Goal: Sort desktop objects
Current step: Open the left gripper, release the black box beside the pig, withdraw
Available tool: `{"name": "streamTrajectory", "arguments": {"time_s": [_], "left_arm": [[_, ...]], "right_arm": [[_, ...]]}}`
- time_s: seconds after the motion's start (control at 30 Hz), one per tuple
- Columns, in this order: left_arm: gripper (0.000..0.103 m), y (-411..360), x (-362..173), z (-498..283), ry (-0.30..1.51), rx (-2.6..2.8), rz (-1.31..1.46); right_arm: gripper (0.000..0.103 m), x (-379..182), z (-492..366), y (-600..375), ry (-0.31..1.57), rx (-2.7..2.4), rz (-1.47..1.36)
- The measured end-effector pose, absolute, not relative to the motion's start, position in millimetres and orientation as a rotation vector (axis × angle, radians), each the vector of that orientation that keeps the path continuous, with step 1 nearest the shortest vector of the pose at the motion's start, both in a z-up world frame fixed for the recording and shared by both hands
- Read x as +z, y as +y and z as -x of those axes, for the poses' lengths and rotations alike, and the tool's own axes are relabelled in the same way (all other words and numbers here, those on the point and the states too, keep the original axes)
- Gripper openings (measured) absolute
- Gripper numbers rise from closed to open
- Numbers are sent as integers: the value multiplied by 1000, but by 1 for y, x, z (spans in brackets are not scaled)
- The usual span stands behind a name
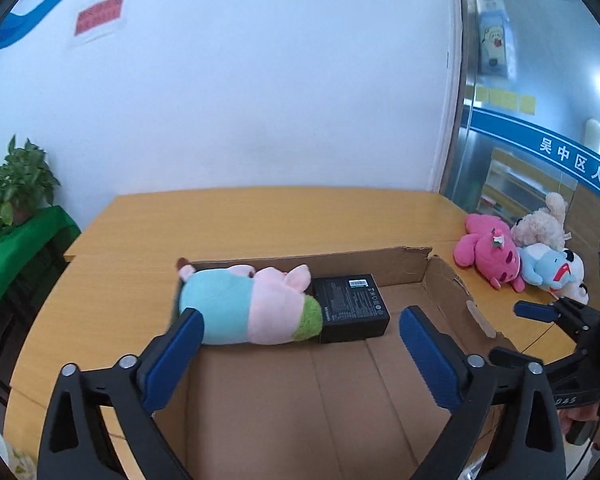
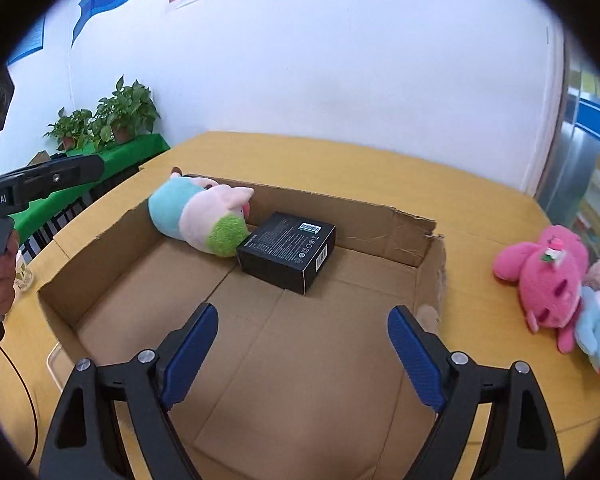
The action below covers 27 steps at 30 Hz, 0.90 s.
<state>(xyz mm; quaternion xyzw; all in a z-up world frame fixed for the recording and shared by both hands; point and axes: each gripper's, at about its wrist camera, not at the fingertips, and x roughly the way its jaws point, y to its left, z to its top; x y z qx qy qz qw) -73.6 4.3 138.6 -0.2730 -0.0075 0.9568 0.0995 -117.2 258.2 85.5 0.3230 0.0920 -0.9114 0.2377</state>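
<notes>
Left gripper (image 1: 300, 322), lower centre of the left wrist view: jaws spread wide, released, nothing between the blue pads; the left pad's tip overlaps the teal end of the plush pig (image 1: 249, 307) in the picture, but contact cannot be confirmed. Right gripper (image 2: 302, 320), lower centre of the right wrist view: jaws likewise spread wide and empty, hanging over the bare floor of the box with nothing touched. The same gripper appears at the right edge of the left wrist view, held by a hand (image 1: 584, 424). The other hand (image 2: 0, 276) shows at the left edge of the right wrist view on the left gripper's handle. Container: an open, shallow cardboard box (image 2: 352, 208) on the yellow-brown table (image 2: 480, 216), mid frame, its right rear corner torn. Contents: the plush pig, pink with a teal body and a green patch, lying on its side in the far left corner against the back wall; and a black carton (image 2: 288, 250) with white print and a barcode label, flat on the floor just right of the pig and touching its green patch. Outside the box, at the right of the frame on the table: a pink plush toy (image 2: 548, 276), a light blue plush toy (image 2: 598, 330) touching it, and a cream plush toy (image 1: 540, 224) behind them. Potted plants (image 2: 108, 118) on a green-covered stand, upper left.
</notes>
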Motion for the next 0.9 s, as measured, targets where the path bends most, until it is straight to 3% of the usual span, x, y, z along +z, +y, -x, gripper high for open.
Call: {"name": "streamTrajectory", "arguments": {"time_s": [0.27, 0.57, 0.7, 0.77, 0.83, 0.9], "left_arm": [[102, -26, 123, 13, 32, 2871, 841], [101, -26, 84, -33, -112, 2734, 994], [101, 0, 60, -38, -133, 2625, 1072], [100, 15, 51, -39, -108, 2582, 1099], [96, 35, 41, -39, -80, 2508, 1138], [92, 53, 33, -41, -58, 2455, 1162]], "right_arm": [[88, 73, 66, 291, 203, -2429, -936], [88, 9, 35, 341, 74, -2366, -1179], [87, -14, 41, 338, 153, -2354, -1253], [85, -24, 48, 333, 163, -2332, -1297], [75, -33, 54, 330, 177, -2313, -1338], [72, -38, 56, 327, 195, -2295, -1357]]}}
